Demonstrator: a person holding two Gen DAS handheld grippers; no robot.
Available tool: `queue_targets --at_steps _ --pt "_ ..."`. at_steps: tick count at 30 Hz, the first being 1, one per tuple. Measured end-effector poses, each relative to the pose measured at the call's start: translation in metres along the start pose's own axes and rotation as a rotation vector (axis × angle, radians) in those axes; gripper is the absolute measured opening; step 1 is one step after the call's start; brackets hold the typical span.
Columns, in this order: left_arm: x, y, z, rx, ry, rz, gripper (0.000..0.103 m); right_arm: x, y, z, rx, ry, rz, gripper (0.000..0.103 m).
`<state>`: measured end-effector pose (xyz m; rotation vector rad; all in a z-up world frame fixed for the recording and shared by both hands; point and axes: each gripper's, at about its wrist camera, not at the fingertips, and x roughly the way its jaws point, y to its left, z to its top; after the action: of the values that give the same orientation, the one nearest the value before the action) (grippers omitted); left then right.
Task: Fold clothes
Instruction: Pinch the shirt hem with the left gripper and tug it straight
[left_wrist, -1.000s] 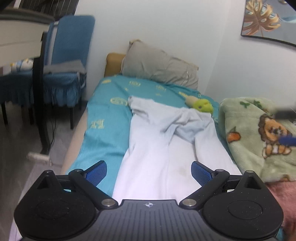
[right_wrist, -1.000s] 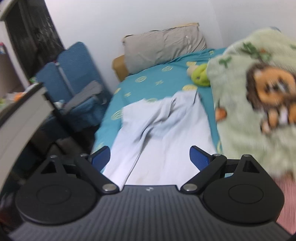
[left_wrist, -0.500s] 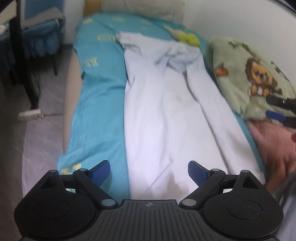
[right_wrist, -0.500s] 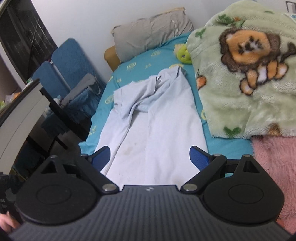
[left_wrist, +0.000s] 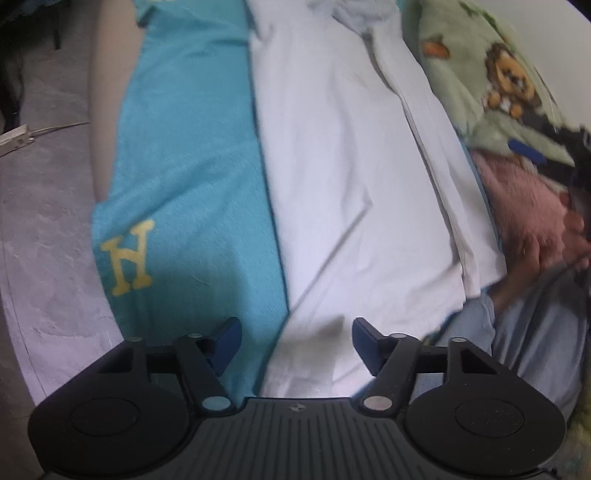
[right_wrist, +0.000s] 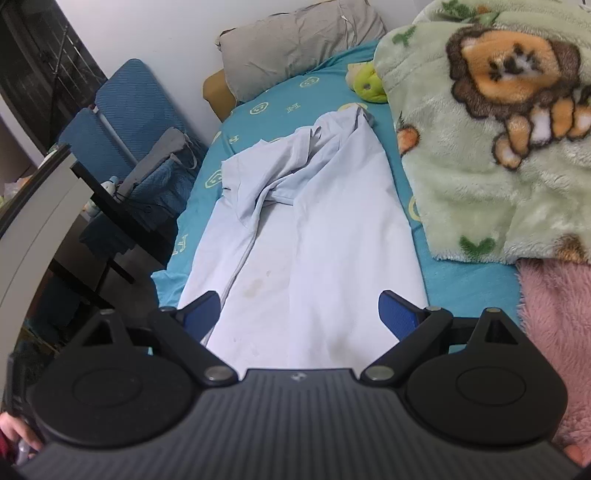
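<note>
Pale light-blue trousers (left_wrist: 343, 155) (right_wrist: 314, 236) lie lengthwise on a bed with a teal sheet (left_wrist: 184, 147) (right_wrist: 280, 99), waist end rumpled far away, leg ends nearest me. My left gripper (left_wrist: 295, 338) hovers open just above the near hem of the trousers, its blue pads either side of the cloth's left edge. My right gripper (right_wrist: 299, 308) is open above the near end of the legs, nothing between its fingers. In the left wrist view the right gripper and the hand (left_wrist: 543, 247) holding it show at the right edge.
A green lion blanket (right_wrist: 498, 122) and pink fleece (right_wrist: 554, 314) fill the bed's right side. A grey pillow (right_wrist: 295, 44) and green plush toy (right_wrist: 369, 83) sit at the head. A blue chair (right_wrist: 125, 122) and dark desk (right_wrist: 103, 206) stand left, grey floor (left_wrist: 44, 221) beside.
The left gripper has tilted down and come close to the near end of the trousers, with its fingers narrowed somewhat. The right gripper has hardly moved since half a second ago.
</note>
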<state>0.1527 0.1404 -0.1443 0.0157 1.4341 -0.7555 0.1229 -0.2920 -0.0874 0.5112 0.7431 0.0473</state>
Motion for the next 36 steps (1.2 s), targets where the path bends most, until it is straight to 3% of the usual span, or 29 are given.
queue_targets --at_steps 5,8,10,14,22,25,33,36 --pt "-0.004 -0.034 -0.006 0.145 0.022 0.135 0.005 0.003 0.0 0.002 0.002 0.007 -0.002 0.094" --pt "-0.009 -0.058 -0.011 0.238 0.017 0.227 0.004 0.0 -0.002 0.002 0.014 0.003 0.003 0.094" --pt "-0.021 -0.083 -0.018 0.301 -0.038 0.309 0.004 -0.001 -0.004 0.001 0.027 0.001 0.002 0.094" --pt "-0.046 -0.134 -0.023 0.337 -0.193 0.4 0.004 -0.001 -0.012 -0.001 0.064 0.011 0.003 0.094" --pt "-0.069 -0.222 -0.033 0.351 -0.443 0.38 0.003 -0.003 -0.03 -0.003 0.152 0.016 -0.01 0.094" --pt "-0.057 -0.241 -0.03 0.358 -0.46 0.355 0.003 -0.005 -0.037 -0.005 0.176 0.02 -0.021 0.094" --pt "0.045 -0.255 -0.012 0.429 -0.307 0.302 0.004 -0.012 -0.053 -0.012 0.211 0.031 -0.072 0.094" --pt "0.062 -0.244 -0.008 0.386 -0.265 0.279 0.011 -0.012 -0.06 -0.017 0.223 0.053 -0.1 0.094"
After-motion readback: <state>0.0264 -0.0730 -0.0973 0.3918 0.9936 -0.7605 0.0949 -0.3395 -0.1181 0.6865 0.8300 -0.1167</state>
